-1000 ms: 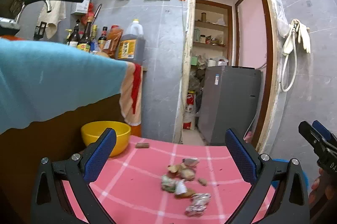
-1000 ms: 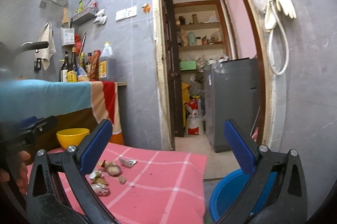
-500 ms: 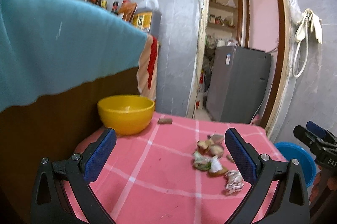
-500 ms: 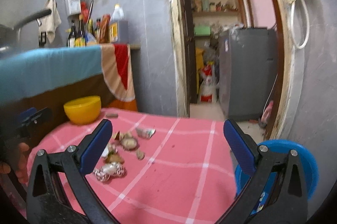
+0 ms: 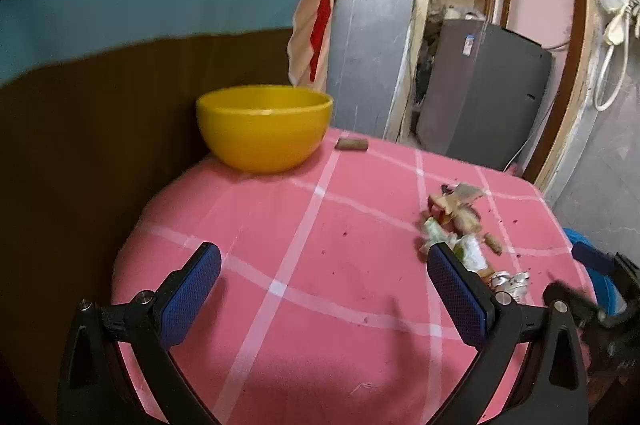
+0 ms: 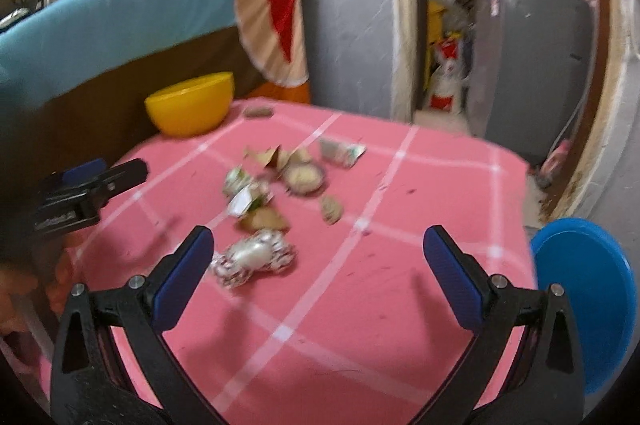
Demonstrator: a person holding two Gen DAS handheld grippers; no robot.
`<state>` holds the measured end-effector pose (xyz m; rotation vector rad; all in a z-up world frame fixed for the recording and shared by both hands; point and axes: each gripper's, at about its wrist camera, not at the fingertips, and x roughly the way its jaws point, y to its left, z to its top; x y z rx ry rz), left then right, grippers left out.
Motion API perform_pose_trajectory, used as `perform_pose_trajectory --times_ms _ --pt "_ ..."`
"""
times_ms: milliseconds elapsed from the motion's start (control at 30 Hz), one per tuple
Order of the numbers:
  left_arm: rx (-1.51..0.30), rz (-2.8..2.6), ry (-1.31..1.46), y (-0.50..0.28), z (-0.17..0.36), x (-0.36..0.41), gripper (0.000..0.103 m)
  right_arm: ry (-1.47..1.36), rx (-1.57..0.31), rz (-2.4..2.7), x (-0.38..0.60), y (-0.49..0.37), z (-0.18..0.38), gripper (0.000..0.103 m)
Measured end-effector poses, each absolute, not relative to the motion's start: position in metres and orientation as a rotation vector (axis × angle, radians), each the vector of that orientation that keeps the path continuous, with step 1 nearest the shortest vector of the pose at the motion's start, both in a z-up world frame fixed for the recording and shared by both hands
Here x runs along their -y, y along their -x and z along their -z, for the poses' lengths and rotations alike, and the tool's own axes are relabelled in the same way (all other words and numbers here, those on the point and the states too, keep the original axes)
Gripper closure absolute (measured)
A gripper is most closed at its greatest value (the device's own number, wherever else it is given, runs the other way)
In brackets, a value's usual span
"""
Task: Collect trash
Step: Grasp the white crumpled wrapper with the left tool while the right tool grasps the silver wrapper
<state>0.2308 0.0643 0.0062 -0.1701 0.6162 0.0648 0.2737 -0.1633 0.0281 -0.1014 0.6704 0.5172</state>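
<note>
Both claws, left claw (image 5: pixel 322 289) and right claw (image 6: pixel 318 265), are hovering wide open over the bench (image 6: pixel 400 225), framing the trash pile (image 6: pixel 276 181) for pickup.

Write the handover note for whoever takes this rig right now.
Left gripper: open, empty, above the pink table.
Right gripper: open, empty, over the table's near edge.
Trash pile loose mid-table; foil wrapper nearest the right jaws; one small scrap by the yellow bowl.
Blue bin sits past the table's right edge.
Done: nothing picked yet. Left: all of it.
</note>
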Motion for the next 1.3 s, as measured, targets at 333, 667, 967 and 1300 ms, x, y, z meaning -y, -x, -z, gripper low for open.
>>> perform_pose_trajectory --times_ms 333,667,967,1300 --pt "-0.677 -0.015 0.21 -0.24 -0.004 -0.064 0.003 0.155 -0.789 -0.59 0.133 -0.283 -0.007 0.009" --pt "-0.752 0.1 0.245 -0.263 0.003 -0.048 0.008 0.099 -0.807 -0.552 0.156 -0.294 -0.003 0.039" --pt "-0.802 0.171 0.221 -0.29 0.005 -0.026 0.034 0.033 -0.82 -0.503 0.176 -0.313 -0.001 0.049" --pt "-0.843 0.224 0.24 -0.306 0.01 -0.016 0.074 0.045 -0.836 -0.522 0.168 -0.326 -0.003 0.047"
